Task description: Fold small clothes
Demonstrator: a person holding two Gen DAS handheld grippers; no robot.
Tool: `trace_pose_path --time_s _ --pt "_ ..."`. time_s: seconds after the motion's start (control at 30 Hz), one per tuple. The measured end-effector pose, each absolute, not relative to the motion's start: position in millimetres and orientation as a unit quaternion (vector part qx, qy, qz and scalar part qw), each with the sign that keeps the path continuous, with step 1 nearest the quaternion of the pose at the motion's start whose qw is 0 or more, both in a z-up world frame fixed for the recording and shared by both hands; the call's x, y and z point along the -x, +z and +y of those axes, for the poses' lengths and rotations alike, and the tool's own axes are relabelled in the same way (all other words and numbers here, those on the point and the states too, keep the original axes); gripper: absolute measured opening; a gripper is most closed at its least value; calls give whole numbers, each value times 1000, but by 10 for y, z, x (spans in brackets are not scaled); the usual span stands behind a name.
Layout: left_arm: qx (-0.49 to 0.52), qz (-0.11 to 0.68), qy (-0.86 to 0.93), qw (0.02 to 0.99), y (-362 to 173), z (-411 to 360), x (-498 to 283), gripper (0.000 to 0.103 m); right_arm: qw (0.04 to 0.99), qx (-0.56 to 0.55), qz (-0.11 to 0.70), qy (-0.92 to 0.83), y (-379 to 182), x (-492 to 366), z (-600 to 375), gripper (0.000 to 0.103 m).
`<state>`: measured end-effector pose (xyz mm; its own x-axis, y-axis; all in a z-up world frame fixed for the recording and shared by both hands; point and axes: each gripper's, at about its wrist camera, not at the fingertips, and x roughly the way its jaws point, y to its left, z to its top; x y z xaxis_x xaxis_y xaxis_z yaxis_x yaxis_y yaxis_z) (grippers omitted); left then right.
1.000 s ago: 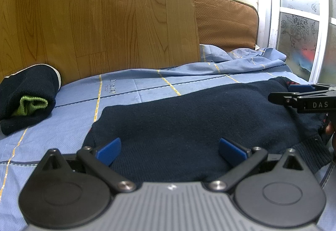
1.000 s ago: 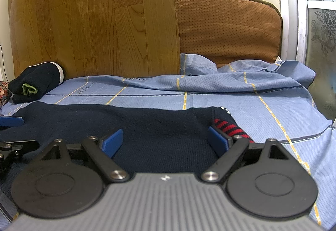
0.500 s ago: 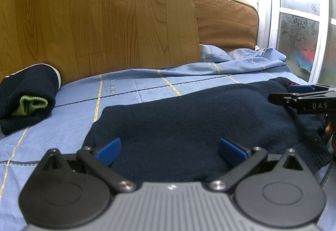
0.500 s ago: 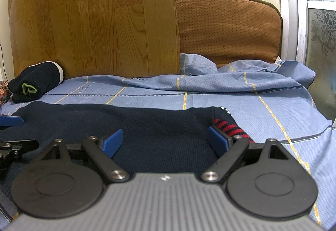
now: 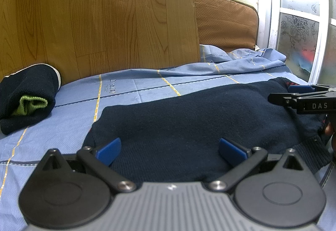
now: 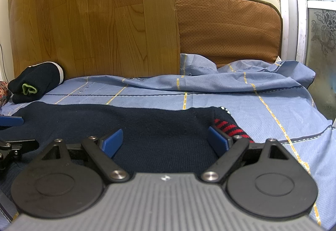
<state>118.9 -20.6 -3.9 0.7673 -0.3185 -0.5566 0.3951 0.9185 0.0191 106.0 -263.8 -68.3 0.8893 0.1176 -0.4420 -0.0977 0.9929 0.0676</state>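
The left tongs (image 5: 170, 148) stand wide, their two blue pads (image 5: 108, 150) spread far apart low in the left wrist view, with nothing pinched between them; they hover just over the near edge of a dark navy knitted garment (image 5: 199, 117) that lies flat across the middle of the frame on a light blue bedsheet (image 5: 136, 88) crossed by yellow lines. Whether the pads actually touch the knit cannot be told. In the right wrist view the right tongs (image 6: 166, 142) are likewise spread wide and empty, poised over the same garment (image 6: 147, 126), whose red-and-navy striped part (image 6: 229, 128) shows just beside the right-hand blue pad (image 6: 218, 141) in the lower right of centre. Each tool appears in the other's view: the right tongs enter from the right edge of the left wrist view, black arms marked with letters, over the garment's far end, and the left tongs poke in at the left edge of the right wrist view. At the upper left of both frames a rolled navy bundle (image 5: 27, 96) with a green lining sits on the sheet against a wood-grain panel (image 5: 100, 14). A brown cushion (image 6: 229, 29) leans against the wall at the upper right.
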Motion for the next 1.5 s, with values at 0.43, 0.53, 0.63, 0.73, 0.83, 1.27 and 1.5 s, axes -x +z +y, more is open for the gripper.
trace_pose_path --time_s 0.43,0.53,0.63,0.73,0.83,1.27,1.5 --pt "-42 274 -201 940 7 -147 -1166 103 973 -80 204 75 -584 -901 -2768 89" --pt "-16 262 -213 941 37 -66 -1143 103 967 -167 170 84 -412 -654 -3038 89" --pt "22 251 -229 940 103 23 -1130 102 959 -220 172 50 -319 -464 -3338 89" --pt "72 229 -254 937 204 133 -1091 98 933 -296 203 40 -396 -299 -3632 89" --pt "104 232 -276 927 280 163 -1113 90 912 -341 226 38 -520 -191 -3752 89" --pt "59 342 -325 880 -30 -383 -1442 20 872 -378 301 76 -843 -680 -3523 23" --pt "82 352 -320 876 23 -280 -1447 22 927 -241 245 154 -17 -701 -2821 20"
